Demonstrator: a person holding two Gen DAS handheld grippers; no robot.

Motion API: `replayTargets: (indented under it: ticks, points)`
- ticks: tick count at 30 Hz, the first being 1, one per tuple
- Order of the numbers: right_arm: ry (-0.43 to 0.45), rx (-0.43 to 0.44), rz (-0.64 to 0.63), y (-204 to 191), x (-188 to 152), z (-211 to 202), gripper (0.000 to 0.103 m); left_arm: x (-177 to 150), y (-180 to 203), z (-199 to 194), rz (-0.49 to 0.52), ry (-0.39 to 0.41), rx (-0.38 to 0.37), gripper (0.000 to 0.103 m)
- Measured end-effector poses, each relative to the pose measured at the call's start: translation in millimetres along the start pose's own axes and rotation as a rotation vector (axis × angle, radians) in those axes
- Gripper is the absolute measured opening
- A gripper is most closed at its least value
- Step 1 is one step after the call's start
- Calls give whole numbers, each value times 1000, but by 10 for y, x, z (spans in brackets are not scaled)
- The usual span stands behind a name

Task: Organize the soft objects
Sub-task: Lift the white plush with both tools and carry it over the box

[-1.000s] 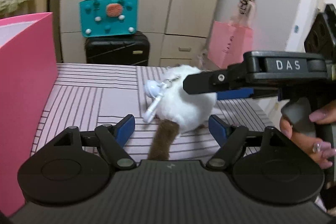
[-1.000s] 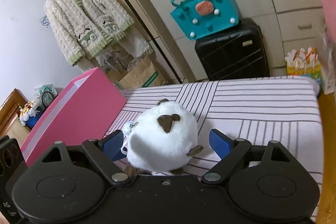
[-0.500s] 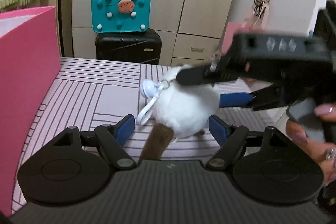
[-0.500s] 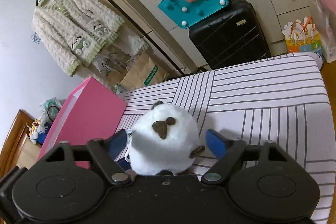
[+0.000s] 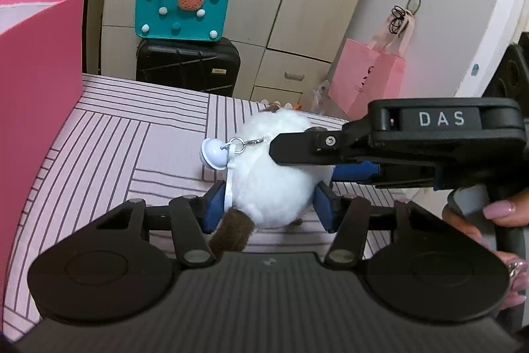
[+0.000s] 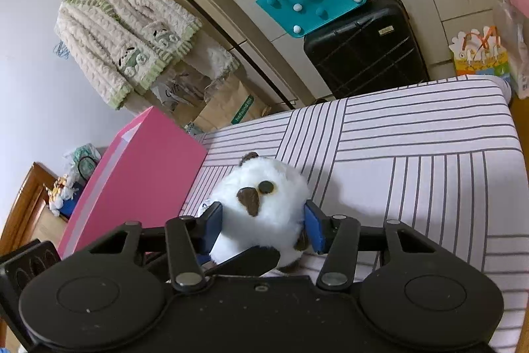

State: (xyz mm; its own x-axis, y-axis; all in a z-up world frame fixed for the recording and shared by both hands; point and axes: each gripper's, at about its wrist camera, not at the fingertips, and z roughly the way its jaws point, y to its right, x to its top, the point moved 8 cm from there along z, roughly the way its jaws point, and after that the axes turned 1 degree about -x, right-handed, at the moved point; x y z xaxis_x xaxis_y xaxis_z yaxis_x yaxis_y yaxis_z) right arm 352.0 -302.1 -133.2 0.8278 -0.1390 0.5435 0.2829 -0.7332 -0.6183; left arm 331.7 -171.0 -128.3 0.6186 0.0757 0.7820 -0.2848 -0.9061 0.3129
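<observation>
I had the white plush toy point(image 5: 274, 174) low in the centre of both views, on the striped bedcover point(image 5: 132, 148). My left gripper point(image 5: 267, 204) and right gripper point(image 6: 263, 227) were both closing, blue pads touching its fur. I judged a gentle, even squeeze best, then a lift toward the pink box point(image 6: 142, 174) at left.

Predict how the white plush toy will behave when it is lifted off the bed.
The plush toy looks fluffy and round, so it will probably squash between the pads and weigh little. Its brown tail and the white clip on a ring hang loose, so they may dangle and swing.
</observation>
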Motion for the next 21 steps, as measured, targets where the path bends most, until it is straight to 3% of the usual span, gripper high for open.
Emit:
replayTargets:
  ticks: [21]
  points:
    - [-16,-84,-189,-691,-411,-533,58,-229,146,-854,25,-1,-134,53]
